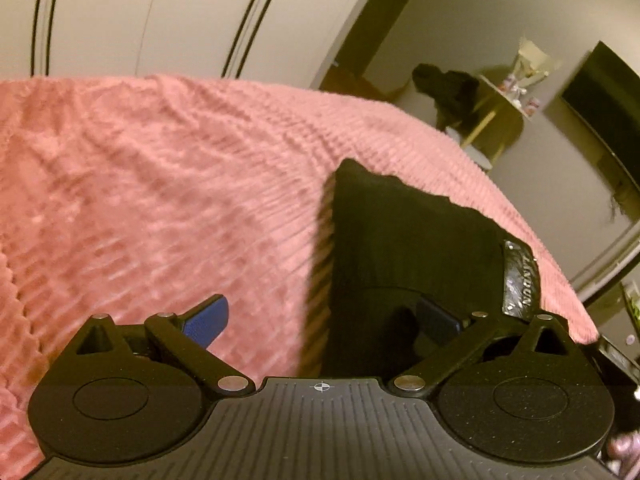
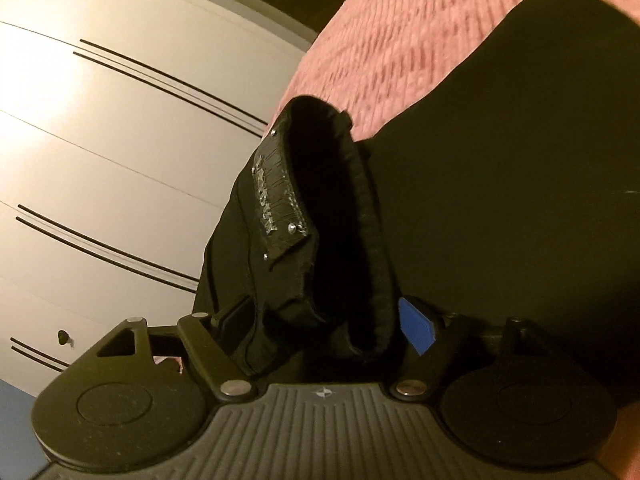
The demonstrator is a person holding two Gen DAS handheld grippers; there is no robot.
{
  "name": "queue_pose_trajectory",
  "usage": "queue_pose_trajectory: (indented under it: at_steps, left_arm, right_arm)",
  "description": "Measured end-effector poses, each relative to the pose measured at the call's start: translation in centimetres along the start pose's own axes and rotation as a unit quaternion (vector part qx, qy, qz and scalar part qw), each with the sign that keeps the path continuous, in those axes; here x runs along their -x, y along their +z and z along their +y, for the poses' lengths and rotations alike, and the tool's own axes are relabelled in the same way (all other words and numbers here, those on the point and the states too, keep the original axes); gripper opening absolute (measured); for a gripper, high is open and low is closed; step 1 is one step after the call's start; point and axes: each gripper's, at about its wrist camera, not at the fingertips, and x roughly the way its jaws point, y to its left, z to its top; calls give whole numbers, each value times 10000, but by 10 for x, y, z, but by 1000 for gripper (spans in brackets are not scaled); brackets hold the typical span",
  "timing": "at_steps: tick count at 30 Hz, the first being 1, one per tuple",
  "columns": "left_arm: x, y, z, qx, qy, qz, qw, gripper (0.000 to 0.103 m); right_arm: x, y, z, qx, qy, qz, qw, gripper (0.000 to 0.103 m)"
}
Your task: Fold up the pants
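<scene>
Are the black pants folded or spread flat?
Folded: the black pants form a compact wedge on the pink ribbed blanket, waistband doubled over.

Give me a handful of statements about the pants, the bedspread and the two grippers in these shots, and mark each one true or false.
1. The pants are black. True.
2. The bedspread is plain blue. False: it is pink with a ribbed texture.
3. The left gripper has its jaws wide apart, with nothing pinched between them. True.
4. The pants lie on a wooden floor. False: they lie on the bedspread.
5. In the right wrist view, the waistband with its label patch sits between the fingers of the right gripper, whose jaws stand apart. True.
6. The wardrobe doors behind the bed are dark brown. False: they are pale with thin dark lines.
</scene>
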Motion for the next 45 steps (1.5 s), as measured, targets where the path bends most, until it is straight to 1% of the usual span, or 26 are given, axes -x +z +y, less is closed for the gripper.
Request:
queue_pose_trajectory:
  at_steps: [2, 4, 6, 8, 11, 14, 15, 16, 17, 19, 21, 23, 26, 27, 29, 30, 32, 34, 36, 37, 38, 39, 40, 42, 44, 45]
  left_arm:
    - [10, -1, -1, -143, -40, 18, 9999, 103]
    - [14, -3, -1, -316, -24, 89, 9995, 103]
    - [18, -6, 1, -451, -134, 156, 9988, 103]
    - [19, -9, 0, -706, -263, 340, 9966, 103]
    - [15, -16, -8, -1184, -169, 511, 9915, 103]
    - [3, -18, -13, -1267, -194, 805, 9885, 103]
    - [-1, -18, -14, -1288, -157, 853, 9879, 103]
    - [-6, -19, -15, -1301, -78, 954, 9869, 103]
    - [-12, -19, -16, -1305, 38, 1091, 9854, 102]
    - [-18, -20, -17, -1280, 286, 1269, 9832, 102]
    - [-20, -20, -18, -1236, 573, 1356, 9814, 98]
    - [-18, -19, -19, -1241, 859, 1333, 9795, 94]
    - [-5, -19, -21, -1186, 808, 1074, 9838, 92]
    - [-1, -18, -21, -1133, 694, 1009, 9860, 93]
    - [0, -19, -23, -1013, 380, 1067, 9884, 93]
    - [-1, -20, -26, -1000, 301, 1131, 9881, 93]
    - [-6, -23, -34, -1238, 378, 1203, 9843, 93]
    - [-9, -25, -41, -1484, 471, 1278, 9795, 94]
    - [-4, -24, -43, -1545, 393, 1196, 9799, 95]
    - [-1, -24, -42, -1518, 296, 1155, 9812, 96]
    - [1, -24, -40, -1463, 198, 1129, 9826, 96]
    - [1, -24, -37, -1402, 128, 1128, 9836, 96]
    - [0, -25, -36, -1355, 102, 1151, 9840, 96]
    - [-5, -25, -35, -1320, 108, 1268, 9830, 96]
    - [-9, -26, -37, -1344, 111, 1360, 9815, 96]
    - [-11, -27, -37, -1352, 118, 1388, 9810, 96]
  right_arm:
    - [-7, 1, 1, -57, 13, 33, 10000, 72]
    - [-10, 4, -6, -309, 112, 50, 9994, 55]
    - [-15, 6, -11, -577, 199, 136, 9980, 48]
    - [-19, 7, -11, -706, 276, 191, 9969, 47]
    - [-19, 5, -11, -861, 407, 284, 9951, 51]
    - [-20, 2, -9, -788, 392, 275, 9957, 51]
    - [-19, 1, -7, -753, 354, 260, 9962, 46]
    - [-17, -1, -4, -680, 297, 241, 9970, 38]
    - [-16, -2, 4, -515, 228, 195, 9982, 35]
    - [-11, -4, 26, 33, -10, 10, 10000, 24]
    - [3, -5, 47, 453, -54, -192, 9988, 20]
    - [19, -3, 64, 716, 48, -439, 9965, 19]
    - [52, 3, 80, 1008, 168, -870, 9910, 18]
    - [65, 5, 81, 1041, 223, -1019, 9891, 18]
    - [86, 8, 78, 1143, 156, -1237, 9856, 18]
    - [91, 8, 74, 1236, 10, -1292, 9839, 18]
    - [91, 7, 59, 1300, -457, -1246, 9826, 22]
    - [83, 9, 27, 1051, -974, -1076, 9838, 41]
    - [83, 7, -9, 655, -1546, -966, 9811, 45]
    - [84, 6, -23, 363, -1646, -851, 9820, 49]
    - [89, 6, -31, 153, -1391, -863, 9864, 50]
    - [93, 8, -34, -11, -1193, -827, 9894, 56]
    - [94, 10, -34, -69, -1056, -739, 9916, 67]
    - [89, 11, -33, -96, -704, -498, 9962, 78]
    - [75, 9, -31, -19, -599, -205, 9980, 80]
    - [70, 8, -30, 84, -688, -226, 9973, 80]
